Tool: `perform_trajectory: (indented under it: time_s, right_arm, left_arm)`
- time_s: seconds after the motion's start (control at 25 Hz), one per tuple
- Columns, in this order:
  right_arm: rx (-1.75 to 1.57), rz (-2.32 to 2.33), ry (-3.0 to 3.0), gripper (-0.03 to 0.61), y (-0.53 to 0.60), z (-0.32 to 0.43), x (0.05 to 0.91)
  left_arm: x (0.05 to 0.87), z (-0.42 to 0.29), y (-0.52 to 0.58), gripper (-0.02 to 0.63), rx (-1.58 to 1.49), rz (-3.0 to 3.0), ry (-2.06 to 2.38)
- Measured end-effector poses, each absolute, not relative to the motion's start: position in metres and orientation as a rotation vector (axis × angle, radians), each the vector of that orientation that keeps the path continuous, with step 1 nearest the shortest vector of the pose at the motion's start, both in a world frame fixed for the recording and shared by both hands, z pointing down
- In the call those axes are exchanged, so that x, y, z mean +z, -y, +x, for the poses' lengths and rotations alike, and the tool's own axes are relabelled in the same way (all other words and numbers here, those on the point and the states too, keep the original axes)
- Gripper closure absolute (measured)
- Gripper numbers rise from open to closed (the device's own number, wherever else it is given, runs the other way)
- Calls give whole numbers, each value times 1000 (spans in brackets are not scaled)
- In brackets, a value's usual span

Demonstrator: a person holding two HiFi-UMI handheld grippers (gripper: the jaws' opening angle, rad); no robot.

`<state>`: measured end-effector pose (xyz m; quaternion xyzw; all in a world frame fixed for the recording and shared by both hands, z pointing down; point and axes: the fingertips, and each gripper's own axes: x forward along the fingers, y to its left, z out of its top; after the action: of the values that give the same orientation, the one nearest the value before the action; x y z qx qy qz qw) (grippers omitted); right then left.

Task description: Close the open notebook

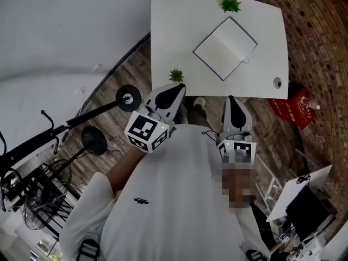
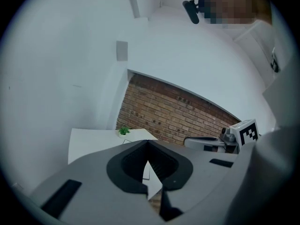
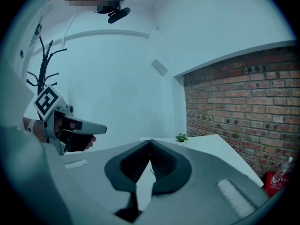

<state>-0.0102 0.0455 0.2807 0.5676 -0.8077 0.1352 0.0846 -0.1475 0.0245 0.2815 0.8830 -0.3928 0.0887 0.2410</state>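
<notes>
1. Step in hand: the approach, by my reading. The open notebook (image 1: 225,48) lies flat, pages up and turned cornerwise, about the middle of the white table (image 1: 168,31). Neither gripper touches it.
2. Left gripper (image 1: 175,88): jaws pressed together, nothing between them. It is held before the person's chest, its tip at the table's near edge, close to a small plant (image 1: 175,75).
3. Right gripper (image 1: 232,99): jaws likewise together and empty, its tip just short of the near edge.
4. Next move, as I judge it: reach across the tabletop to one outer edge of the notebook, work a tip under that half, and swing it over the spine. A thin cover lying flush probably calls for a low, shallow entry.
5. Edges and room: bare tabletop surrounds the notebook on all sides. A second plant (image 1: 230,4) stands beyond its far corner. A brick wall (image 1: 321,37) bounds the right side, with a red crate (image 1: 293,110) on the floor below the table's corner.
</notes>
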Motion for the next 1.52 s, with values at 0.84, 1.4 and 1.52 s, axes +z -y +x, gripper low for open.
perform_trajectory:
  time_s: [0.84,1.4,1.52]
  right_arm:
    - [826,1652,2406,516,16,75,384]
    - [1192,1531,2362,407,42,92,481]
    - [1301,1528,2345,384,46,92,497]
  left_arm:
    - [353,-47,35,609,448,2344,1046]
    - [428,-35,54,609,554,2232,1092]
    - [440,-33,57,609,568,2211,1093]
